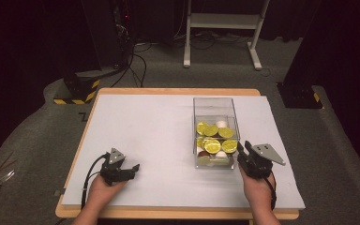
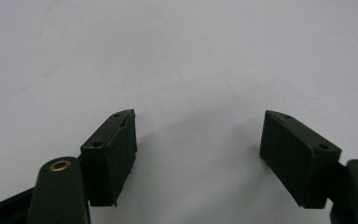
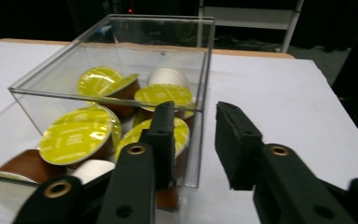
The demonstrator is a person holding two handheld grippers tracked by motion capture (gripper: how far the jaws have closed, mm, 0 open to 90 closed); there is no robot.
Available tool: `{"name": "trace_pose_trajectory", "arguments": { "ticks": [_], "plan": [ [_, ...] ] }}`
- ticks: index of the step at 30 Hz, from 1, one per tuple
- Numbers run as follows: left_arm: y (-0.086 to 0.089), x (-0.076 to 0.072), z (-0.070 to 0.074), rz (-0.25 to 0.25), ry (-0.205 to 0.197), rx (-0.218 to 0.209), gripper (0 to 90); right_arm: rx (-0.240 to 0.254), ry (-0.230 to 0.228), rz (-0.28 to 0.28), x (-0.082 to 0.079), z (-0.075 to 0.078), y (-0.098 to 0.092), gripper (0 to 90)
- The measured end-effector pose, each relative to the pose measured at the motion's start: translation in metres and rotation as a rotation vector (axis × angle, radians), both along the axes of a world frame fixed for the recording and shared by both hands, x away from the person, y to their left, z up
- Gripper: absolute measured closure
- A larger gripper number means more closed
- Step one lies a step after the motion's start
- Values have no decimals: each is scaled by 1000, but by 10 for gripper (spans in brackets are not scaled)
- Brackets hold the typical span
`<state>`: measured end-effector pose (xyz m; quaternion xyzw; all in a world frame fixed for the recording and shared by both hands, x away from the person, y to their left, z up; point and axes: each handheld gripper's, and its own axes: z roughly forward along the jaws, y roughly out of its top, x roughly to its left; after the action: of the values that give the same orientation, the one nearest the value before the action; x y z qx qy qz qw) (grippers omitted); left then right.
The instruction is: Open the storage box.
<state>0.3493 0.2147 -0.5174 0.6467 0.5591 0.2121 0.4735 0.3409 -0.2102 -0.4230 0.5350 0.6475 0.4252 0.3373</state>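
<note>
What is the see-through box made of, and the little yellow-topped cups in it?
The box looks like clear hard plastic, maybe acrylic: you see straight through its glossy walls. The cups seem to have shiny foil lids, with brown or white bodies, probably plastic.

This is looking like a lab or recording studio set up for handling trials, not a home or kitchen. A white board (image 1: 159, 136) is lying on a wooden table (image 1: 178, 92) in the middle of the high view, lit from above while everything around it is sinking into darkness. Black curtains are hanging along the upper left and right of the frame. Grey carpet (image 1: 337, 154) is covering the floor. At upper left, cables (image 1: 136, 61) are trailing from a dark equipment rack (image 1: 108, 33) showing a small red light, beside a base marked with yellow-black hazard tape (image 1: 77, 91). At top centre, the legs of a white metal stand (image 1: 225, 28) are resting on the floor
</note>
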Motion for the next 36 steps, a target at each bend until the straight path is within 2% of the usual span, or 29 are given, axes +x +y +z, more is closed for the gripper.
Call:
{"name": "trace_pose_trajectory", "arguments": {
  "ticks": [6, 8, 12, 18, 21, 26, 28, 31, 36],
  "plan": [
    [0, 0, 0, 0, 0, 1, 273, -13, 24, -23, -1, -3, -4, 734],
    [0, 0, 0, 0, 0, 0, 273, -3, 29, -10, -2, -3, -3, 737],
    [0, 0, 0, 0, 0, -1, 273, -21, 36, 5, -2, -5, 3, 739],
    [0, 0, 0, 0, 0, -1, 273, -50, 71, -19, 3, -11, 8, 765],
    [0, 0, 0, 0, 0, -1, 273, -46, 90, -31, 6, -14, 8, 766],
    [0, 0, 0, 0, 0, -1, 273, -57, 102, -31, 9, -18, 10, 777],
    [0, 0, 0, 0, 0, 0, 273, -43, 103, -31, 10, -18, 9, 779],
    [0, 0, 0, -1, 0, 0, 273, -46, 110, -19, 10, -17, 11, 827],
    [0, 0, 0, 0, 0, -1, 273, -60, 111, -29, 9, -17, 12, 851]
  ]
}}
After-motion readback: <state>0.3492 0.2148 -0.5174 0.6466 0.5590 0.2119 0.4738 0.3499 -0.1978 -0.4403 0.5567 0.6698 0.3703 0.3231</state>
